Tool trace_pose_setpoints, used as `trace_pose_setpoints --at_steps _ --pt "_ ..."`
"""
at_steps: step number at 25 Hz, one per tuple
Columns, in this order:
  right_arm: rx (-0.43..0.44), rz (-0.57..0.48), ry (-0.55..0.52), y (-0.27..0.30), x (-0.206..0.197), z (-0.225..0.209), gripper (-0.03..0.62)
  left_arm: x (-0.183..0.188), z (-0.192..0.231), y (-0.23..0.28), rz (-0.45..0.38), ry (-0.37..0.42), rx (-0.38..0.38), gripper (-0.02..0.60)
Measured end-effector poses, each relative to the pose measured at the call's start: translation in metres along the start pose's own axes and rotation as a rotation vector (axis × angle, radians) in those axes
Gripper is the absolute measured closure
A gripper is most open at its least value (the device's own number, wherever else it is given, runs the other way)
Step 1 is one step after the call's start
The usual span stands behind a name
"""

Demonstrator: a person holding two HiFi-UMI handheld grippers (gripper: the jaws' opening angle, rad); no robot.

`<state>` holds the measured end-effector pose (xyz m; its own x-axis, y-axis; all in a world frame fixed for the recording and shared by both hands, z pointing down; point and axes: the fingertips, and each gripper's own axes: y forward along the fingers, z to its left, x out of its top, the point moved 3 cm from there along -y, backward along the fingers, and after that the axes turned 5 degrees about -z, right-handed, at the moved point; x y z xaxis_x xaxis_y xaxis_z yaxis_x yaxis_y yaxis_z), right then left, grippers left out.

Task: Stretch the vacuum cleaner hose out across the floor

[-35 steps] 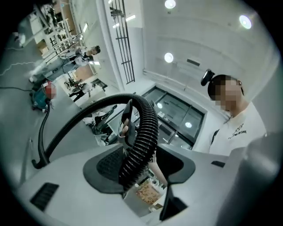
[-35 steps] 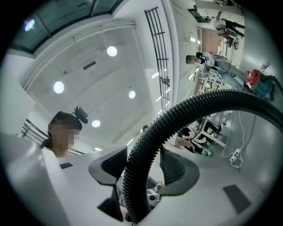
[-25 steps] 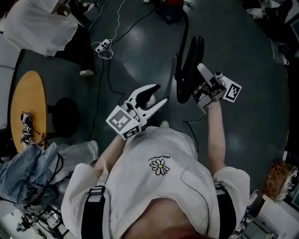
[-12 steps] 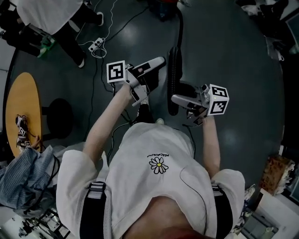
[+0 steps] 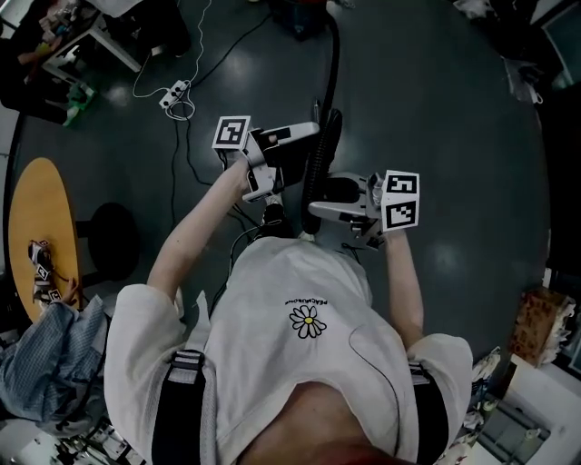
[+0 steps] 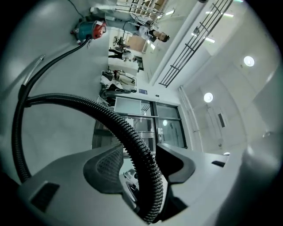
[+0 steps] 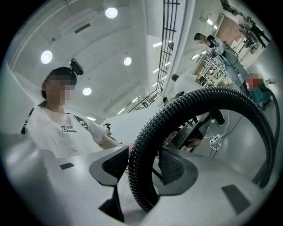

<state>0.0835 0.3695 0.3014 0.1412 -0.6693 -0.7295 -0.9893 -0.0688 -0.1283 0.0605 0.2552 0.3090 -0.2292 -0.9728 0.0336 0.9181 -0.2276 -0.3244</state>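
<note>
Head view is showing the left tool and the right tool raised side by side at the centre of the frame, just above the person's white shirt. Both are holding the black corrugated vacuum hose, which is hanging clear of the dark floor. From the tools the hose is running up the frame toward the vacuum cleaner at the top edge. A white power strip is lying on the floor at the upper left.

Left gripper view is showing the hose passing between the jaws with both pads pressing on it, then looping away to the left and on to the teal and red vacuum cleaner at the upper left.

Right gripper view is showing the jaws closing on the hose, the ribbed tube sitting squeezed between the two pads and arching up and over to the right edge.
</note>
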Motion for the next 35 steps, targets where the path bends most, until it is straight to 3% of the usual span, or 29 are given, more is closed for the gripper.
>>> trace_pose_setpoints --at_steps 4,7,12,16,21,25,28,31,33,35 --pt "-0.025 0.015 0.039 -0.001 -0.007 -0.008 0.376 -0.005 0.012 -0.004 -0.008 -0.033 0.011 0.37" --pt "0.001 0.023 0.027 0.0 -0.007 0.0 0.376 -0.009 0.01 -0.002 0.045 -0.05 -0.038 0.368" --pt "0.038 0.071 0.074 0.003 -0.009 0.003 0.391 -0.016 0.003 0.005 0.14 0.024 -0.081 0.354" --pt "0.019 0.144 0.099 0.005 -0.024 0.004 0.392 -0.031 0.008 0.008 0.261 0.069 -0.052 0.354" --pt "-0.036 0.104 0.208 0.005 -0.041 -0.008 0.402 -0.046 0.011 0.002 0.224 0.068 -0.077 0.36" --pt "-0.047 -0.022 0.248 -0.013 -0.045 -0.008 0.402 -0.049 0.002 -0.018 0.149 0.057 -0.177 0.403" --pt "0.007 -0.136 0.335 -0.022 -0.039 -0.001 0.402 -0.056 -0.003 -0.022 0.16 0.091 -0.215 0.411" --pt "0.036 -0.159 0.289 -0.024 -0.033 0.004 0.402 -0.064 -0.003 -0.024 0.16 0.089 -0.243 0.411" --pt "0.036 -0.294 0.325 -0.037 -0.013 -0.007 0.402 -0.068 -0.004 -0.028 0.164 0.087 -0.264 0.413" --pt "-0.023 -0.495 0.48 -0.066 0.007 -0.042 0.402 -0.075 -0.005 -0.032 0.19 0.087 -0.28 0.413"
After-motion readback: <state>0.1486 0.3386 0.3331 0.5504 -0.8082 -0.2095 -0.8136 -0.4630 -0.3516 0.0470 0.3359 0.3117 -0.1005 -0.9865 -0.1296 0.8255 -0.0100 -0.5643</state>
